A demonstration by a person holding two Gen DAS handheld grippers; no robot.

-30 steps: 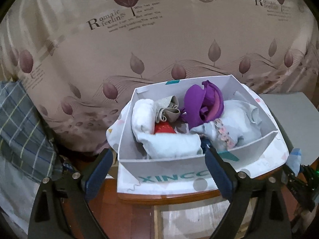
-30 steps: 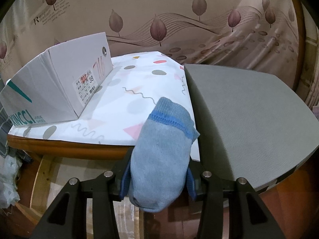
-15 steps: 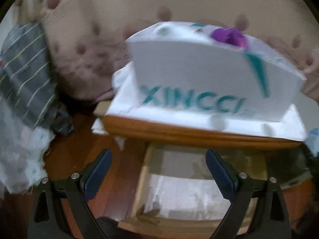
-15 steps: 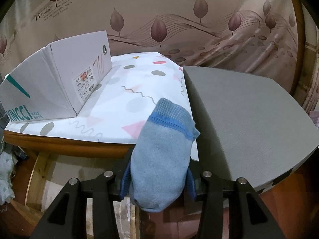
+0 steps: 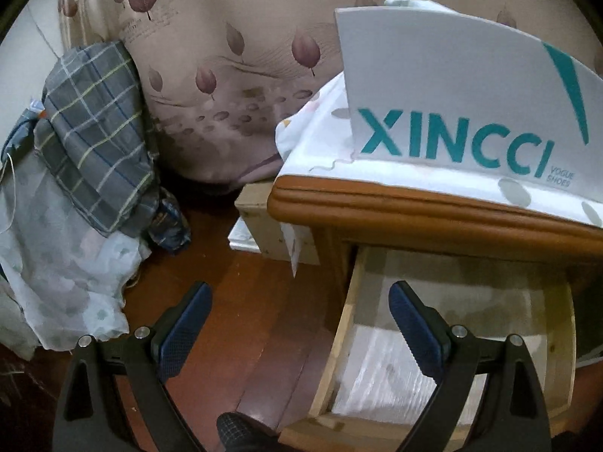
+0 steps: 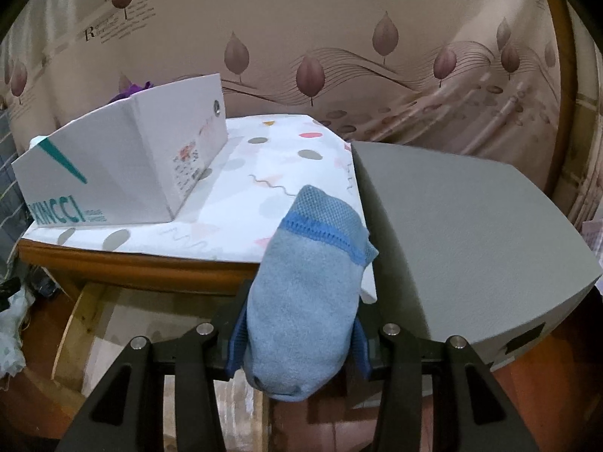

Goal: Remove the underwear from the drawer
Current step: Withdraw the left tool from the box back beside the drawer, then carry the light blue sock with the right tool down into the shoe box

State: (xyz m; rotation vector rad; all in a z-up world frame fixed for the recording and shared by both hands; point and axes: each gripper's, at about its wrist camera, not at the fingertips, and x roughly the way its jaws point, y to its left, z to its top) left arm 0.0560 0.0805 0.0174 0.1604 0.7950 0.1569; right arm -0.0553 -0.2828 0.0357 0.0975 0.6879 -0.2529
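My right gripper (image 6: pixel 301 339) is shut on a folded light-blue piece of underwear (image 6: pixel 312 263) with a darker blue band, held up in front of the nightstand's front edge. Below it, the wooden drawer (image 6: pixel 75 324) is pulled out. My left gripper (image 5: pixel 299 293) is open and holds nothing. It hangs low over the floor, with its right finger over the drawer's (image 5: pixel 343 331) left side. What shows of the drawer's inside is a pale lining; the front part is hidden by my fingers.
A white XINCCI shoe box (image 5: pixel 452 86) stands on the patterned cloth (image 6: pixel 264 173) on the nightstand, with a purple garment (image 6: pixel 130 88) peeking over its rim. A grey board (image 6: pixel 471 233) lies to the right. Plaid fabric (image 5: pixel 94 132) and pale cloth pile up on the left over the red-brown floor (image 5: pixel 233 320).
My left gripper dropped from above the shoe box to below the nightstand's edge, and now faces the open drawer and floor. The right gripper shifted slightly, still gripping the blue underwear.
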